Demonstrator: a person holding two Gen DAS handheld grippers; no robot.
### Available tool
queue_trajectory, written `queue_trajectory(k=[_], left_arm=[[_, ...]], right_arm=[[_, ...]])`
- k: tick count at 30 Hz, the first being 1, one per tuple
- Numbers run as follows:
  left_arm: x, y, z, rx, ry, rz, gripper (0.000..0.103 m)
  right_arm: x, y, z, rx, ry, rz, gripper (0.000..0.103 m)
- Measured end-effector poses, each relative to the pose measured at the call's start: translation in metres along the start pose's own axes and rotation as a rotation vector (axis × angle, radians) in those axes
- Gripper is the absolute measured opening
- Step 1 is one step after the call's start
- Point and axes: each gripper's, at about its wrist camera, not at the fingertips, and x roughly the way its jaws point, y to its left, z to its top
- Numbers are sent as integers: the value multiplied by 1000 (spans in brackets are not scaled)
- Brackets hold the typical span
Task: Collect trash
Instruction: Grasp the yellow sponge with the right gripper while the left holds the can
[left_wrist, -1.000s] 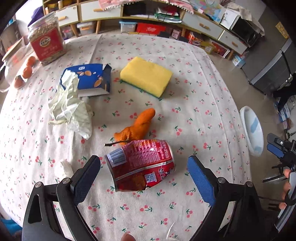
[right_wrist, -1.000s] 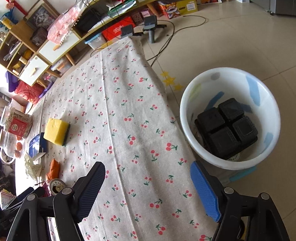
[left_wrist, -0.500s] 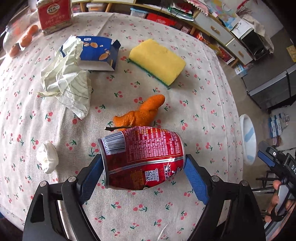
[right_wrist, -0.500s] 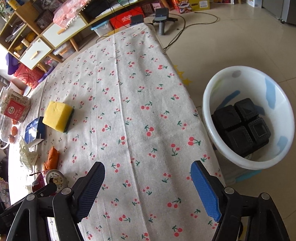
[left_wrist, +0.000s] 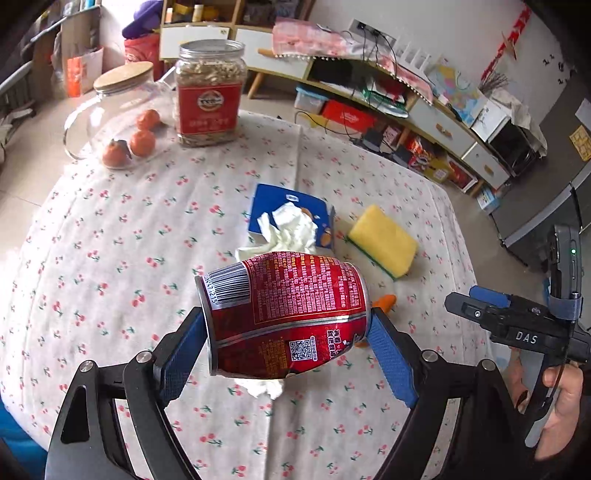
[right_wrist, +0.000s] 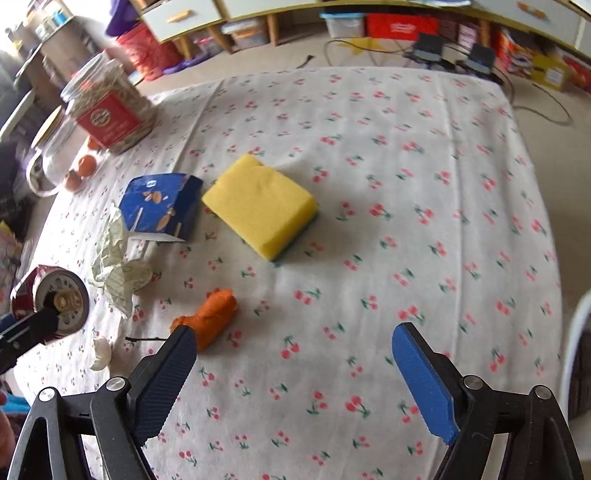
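Left gripper (left_wrist: 286, 343) clamped on dented red can (left_wrist: 286, 314) above mid-table; right gripper (right_wrist: 293, 365) agape (empty, widening), bare cloth beneath.

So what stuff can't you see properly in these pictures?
- Left wrist view: the dented red drink can hides most of the orange peel and a white tissue wad.
- Right wrist view: the white plastic bin is cut off by the right edge.
- Right wrist view: the can's print is too small and blurred.

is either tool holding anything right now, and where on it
The left tool holds the dented red aluminium drink can sideways, one pad on each end, lifted off the table. The right tool is open, holding nothing.
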Motion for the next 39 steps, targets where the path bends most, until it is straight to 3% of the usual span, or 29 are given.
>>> queue_trajectory(k=[10, 19, 21, 23, 25, 39], left_arm=[[12, 53, 19, -67, 35, 19, 88], [8, 57, 18, -74, 41, -2, 88], [8, 56, 18, -74, 40, -4, 88], [8, 56, 17, -77, 42, -9, 88], [8, 55, 15, -78, 44, -11, 88], [9, 43, 6, -66, 57, -41, 88]], right_arm=[[85, 41, 47, -250, 39, -152, 91], [126, 54, 55, -362, 81, -255, 90], [126, 51, 55, -339, 64, -241, 87], [123, 46, 56, -304, 53, -228, 74], [117, 40, 56, -271, 48, -210, 67], [42, 4, 22, -50, 46, -172, 65]])
